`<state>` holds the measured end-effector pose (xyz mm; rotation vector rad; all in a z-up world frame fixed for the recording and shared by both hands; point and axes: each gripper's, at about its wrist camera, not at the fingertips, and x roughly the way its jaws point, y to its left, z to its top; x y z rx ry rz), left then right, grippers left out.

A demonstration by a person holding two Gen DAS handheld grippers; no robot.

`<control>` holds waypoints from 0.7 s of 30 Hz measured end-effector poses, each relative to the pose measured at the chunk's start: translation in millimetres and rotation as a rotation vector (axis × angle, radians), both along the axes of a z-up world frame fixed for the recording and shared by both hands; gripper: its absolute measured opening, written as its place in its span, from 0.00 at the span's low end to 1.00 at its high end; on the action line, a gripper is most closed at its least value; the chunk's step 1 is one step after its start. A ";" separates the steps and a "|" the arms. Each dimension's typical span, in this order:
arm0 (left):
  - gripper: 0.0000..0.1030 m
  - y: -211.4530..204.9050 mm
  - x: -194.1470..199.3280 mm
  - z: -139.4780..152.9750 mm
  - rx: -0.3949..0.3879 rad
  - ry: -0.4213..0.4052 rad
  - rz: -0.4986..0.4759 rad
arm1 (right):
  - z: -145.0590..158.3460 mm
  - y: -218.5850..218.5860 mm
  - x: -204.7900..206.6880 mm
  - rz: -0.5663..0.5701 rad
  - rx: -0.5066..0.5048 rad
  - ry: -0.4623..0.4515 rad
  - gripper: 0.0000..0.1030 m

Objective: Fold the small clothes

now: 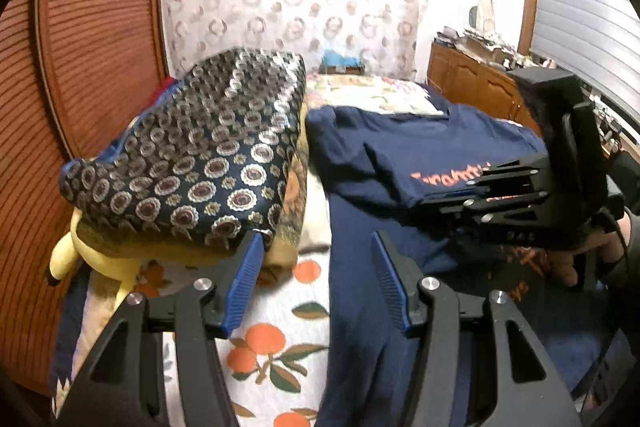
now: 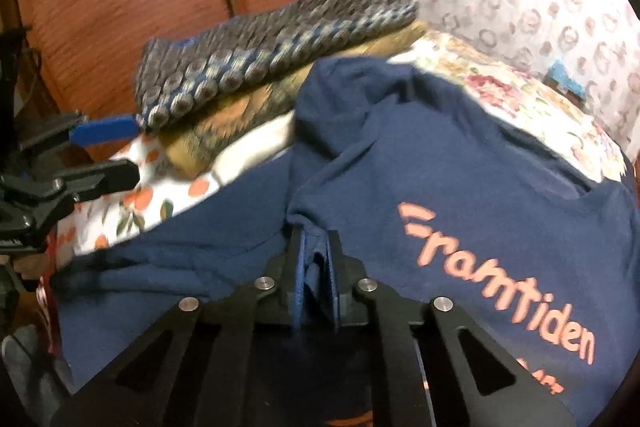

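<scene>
Left wrist view shows the left hand-held gripper [image 1: 316, 259] with its blue-padded fingers spread wide apart and nothing between them, hovering at the lower centre of the frame over a bed sheet printed with oranges [image 1: 276, 343]. Across the right half of that frame lies the navy T-shirt [image 1: 400, 155] with orange lettering, spread on the bed and partly doubled over itself. At the right edge, the right hand-held gripper [image 1: 476, 187] reaches onto the shirt. Right wrist view, at lower centre, shows this gripper [image 2: 316, 263] clamped on a bunched fold of the shirt [image 2: 460, 163], the cloth pinched between its pads; the shirt fills the centre and right of that frame. In the upper left of both frames sits a pile of folded patterned fabric [image 1: 200, 155], just beside the shirt, with a yellow soft toy [image 1: 64, 255] under it.
</scene>
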<state>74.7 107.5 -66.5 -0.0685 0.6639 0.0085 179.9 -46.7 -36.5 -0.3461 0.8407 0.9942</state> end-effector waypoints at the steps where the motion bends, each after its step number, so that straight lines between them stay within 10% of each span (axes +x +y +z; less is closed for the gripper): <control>1: 0.54 -0.4 0.6 1.6 0.002 -0.008 0.000 | 5.1 -6.4 2.9 -0.014 0.030 0.007 0.07; 13: 0.54 -13.3 -4.3 7.5 0.017 -0.038 0.016 | 29.9 -62.8 52.7 -0.325 0.091 -0.040 0.07; 21: 0.54 -20.3 -29.7 27.6 0.007 -0.102 -0.028 | 33.2 -83.9 66.7 -0.398 0.053 -0.073 0.28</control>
